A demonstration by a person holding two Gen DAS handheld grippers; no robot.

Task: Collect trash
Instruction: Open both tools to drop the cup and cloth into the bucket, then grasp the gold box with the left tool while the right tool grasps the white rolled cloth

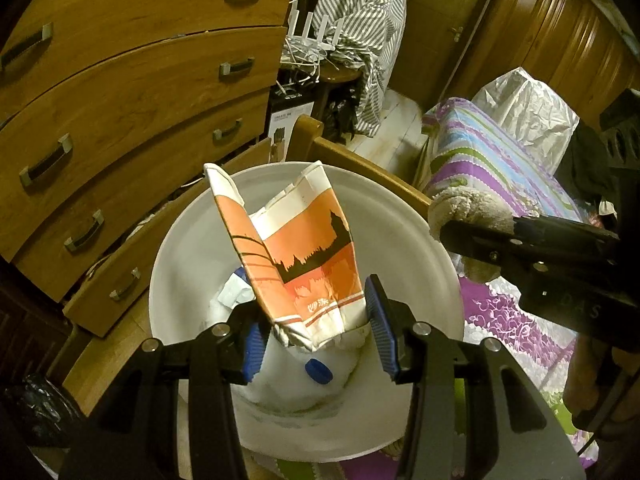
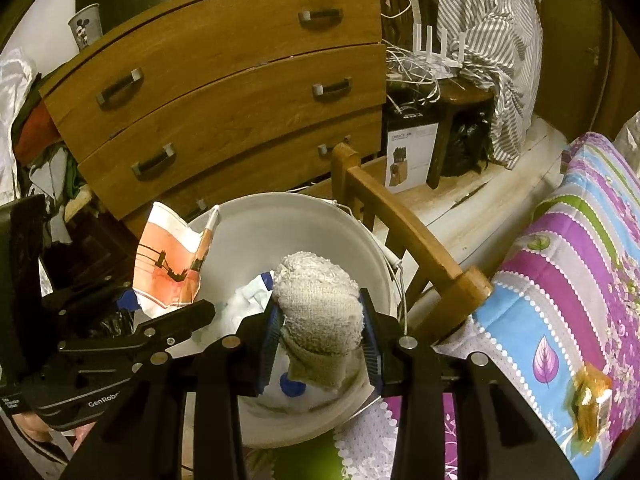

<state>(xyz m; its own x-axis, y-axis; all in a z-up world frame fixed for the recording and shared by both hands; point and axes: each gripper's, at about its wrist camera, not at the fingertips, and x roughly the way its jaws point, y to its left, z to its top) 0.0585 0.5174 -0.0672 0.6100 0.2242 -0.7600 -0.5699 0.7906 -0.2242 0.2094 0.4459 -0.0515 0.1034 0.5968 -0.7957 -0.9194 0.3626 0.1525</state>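
Item: orange-and-white paper bag (image 1: 304,256), pinched at its crumpled lower end by the left gripper (image 1: 316,340), both blue pads pressing the paper. Long axis runs forward and up from the jaws, its open top leaning over the white bucket (image 1: 416,248).

Item: beige rolled cloth (image 2: 318,304), clamped between the pads of the right gripper (image 2: 320,338); it bulges forward past the fingertips.

Relation: the bucket's mouth lies directly beneath and ahead of both grippers (a blue bottle cap (image 1: 319,372) and white wrappings already inside). Judged: both loads need only release; neither hand is clearly nearer.
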